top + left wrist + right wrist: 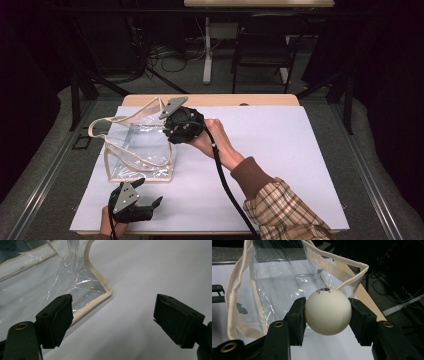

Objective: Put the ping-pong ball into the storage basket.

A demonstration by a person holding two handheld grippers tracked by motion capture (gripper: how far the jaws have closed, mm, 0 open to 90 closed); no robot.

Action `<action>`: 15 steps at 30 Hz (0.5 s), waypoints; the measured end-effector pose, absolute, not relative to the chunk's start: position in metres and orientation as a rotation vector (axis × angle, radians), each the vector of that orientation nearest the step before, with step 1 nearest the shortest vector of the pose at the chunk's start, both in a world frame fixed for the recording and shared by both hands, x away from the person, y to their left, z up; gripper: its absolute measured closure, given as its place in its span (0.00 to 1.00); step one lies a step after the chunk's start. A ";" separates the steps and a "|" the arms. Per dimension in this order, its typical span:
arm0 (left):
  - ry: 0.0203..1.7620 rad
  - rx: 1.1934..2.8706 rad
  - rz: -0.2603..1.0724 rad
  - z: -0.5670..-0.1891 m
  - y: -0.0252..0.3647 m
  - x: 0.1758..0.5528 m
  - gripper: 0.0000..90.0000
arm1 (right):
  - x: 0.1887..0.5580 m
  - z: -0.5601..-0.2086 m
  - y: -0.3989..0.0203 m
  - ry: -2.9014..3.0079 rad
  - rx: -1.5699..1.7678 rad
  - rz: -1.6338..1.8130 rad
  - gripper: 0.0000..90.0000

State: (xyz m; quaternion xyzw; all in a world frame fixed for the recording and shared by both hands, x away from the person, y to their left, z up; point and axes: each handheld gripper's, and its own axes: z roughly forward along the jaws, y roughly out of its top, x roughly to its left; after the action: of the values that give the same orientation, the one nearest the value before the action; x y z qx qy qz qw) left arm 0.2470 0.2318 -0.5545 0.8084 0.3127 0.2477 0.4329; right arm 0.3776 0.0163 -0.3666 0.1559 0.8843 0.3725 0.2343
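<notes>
Clamping a white ball with unreadable red-and-black print, right claw hovers above clear bag; left claw gapes wide.

I see the bag on the sheet's left half, my right gripper at its far right corner, apparently over the opening, the left gripper just before it.

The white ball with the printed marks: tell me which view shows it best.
The right gripper view. There the white ball with red and black printed marks sits large and sharp between the right tongs, before the clear plastic bag with beige trim. In the high view, the tongs' body covers it.
</notes>
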 end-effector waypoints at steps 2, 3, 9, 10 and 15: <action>0.779 2.015 0.619 -0.554 0.232 0.247 0.18 | 0.377 -0.367 0.018 2.429 0.421 1.019 0.56; 0.778 2.014 0.619 -0.554 0.232 0.247 0.18 | 0.377 -0.367 0.019 2.429 0.427 1.023 0.56; 0.779 2.015 0.618 -0.555 0.232 0.247 0.18 | 0.375 -0.365 0.021 2.419 0.414 1.037 0.56; 0.778 2.016 0.618 -0.555 0.232 0.247 0.18 | 0.375 -0.365 0.022 2.421 0.417 1.040 0.56; 0.779 2.015 0.618 -0.555 0.232 0.247 0.18 | 0.375 -0.366 0.025 2.427 0.416 1.044 0.56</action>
State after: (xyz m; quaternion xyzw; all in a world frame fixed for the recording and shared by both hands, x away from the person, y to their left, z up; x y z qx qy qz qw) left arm 0.2470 0.2318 -0.5546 0.8085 0.3124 0.2480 0.4327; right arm 0.3747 0.0251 -0.3657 0.1514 0.8828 0.3799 0.2314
